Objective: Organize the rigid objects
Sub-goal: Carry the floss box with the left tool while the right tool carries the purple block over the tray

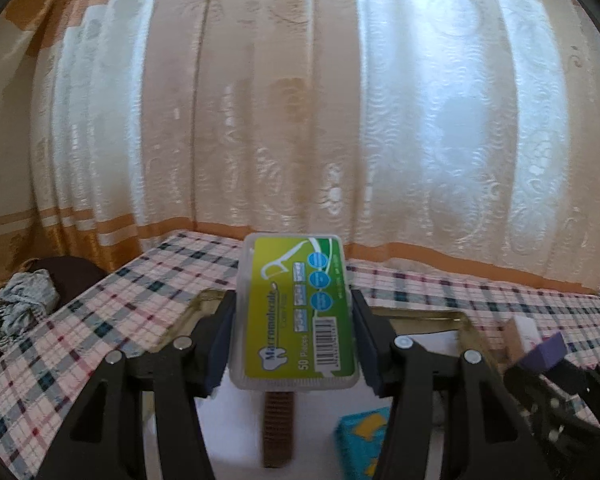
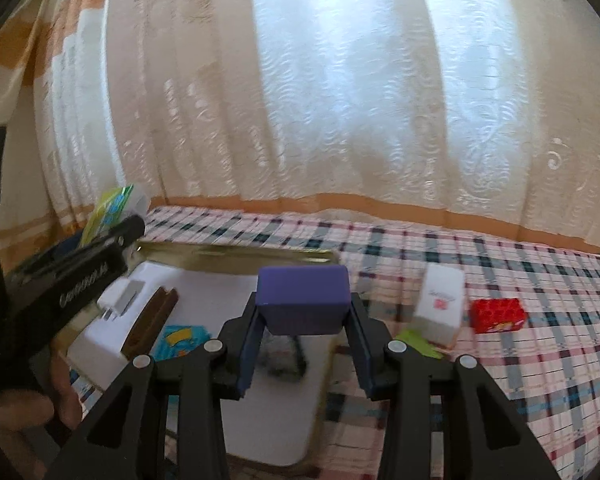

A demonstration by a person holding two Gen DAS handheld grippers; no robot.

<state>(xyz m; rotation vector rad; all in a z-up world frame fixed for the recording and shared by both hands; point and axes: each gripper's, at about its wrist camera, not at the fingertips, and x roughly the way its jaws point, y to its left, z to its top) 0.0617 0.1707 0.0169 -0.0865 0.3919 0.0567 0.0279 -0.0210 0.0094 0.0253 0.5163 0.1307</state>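
Your left gripper (image 1: 294,344) is clamped on the floss pick box (image 1: 296,312), pads on its two long side edges, label up, box sticking out ahead of the jaws over the tray (image 1: 466,322). Your right gripper (image 2: 303,320) is closed on the purple block (image 2: 303,294), gripped at its short ends, held above the tray's white liner. Judgement on handling: the floss box looks like a light, thin clear plastic shell, stiff but slick and a bit springy, so hold it mid-length on the long edges as you do now and don't squeeze harder or the lid may pop. The purple block looks light and matte, possibly slightly soft foam; I can't tell for sure, so treat it as compressible and release cleanly. Below and just ahead of your right gripper in the tray: a brown comb-like strip (image 2: 152,322), a blue and yellow card (image 2: 180,340), a white adapter (image 2: 120,300) further left. Out to the right of that gripper, on the plaid table (image 2: 520,360) and off the tray, sit a white box (image 2: 440,304) and a red box (image 2: 498,314), close together. Those look like the next candidates; both are boxy, so grab across the narrow faces.
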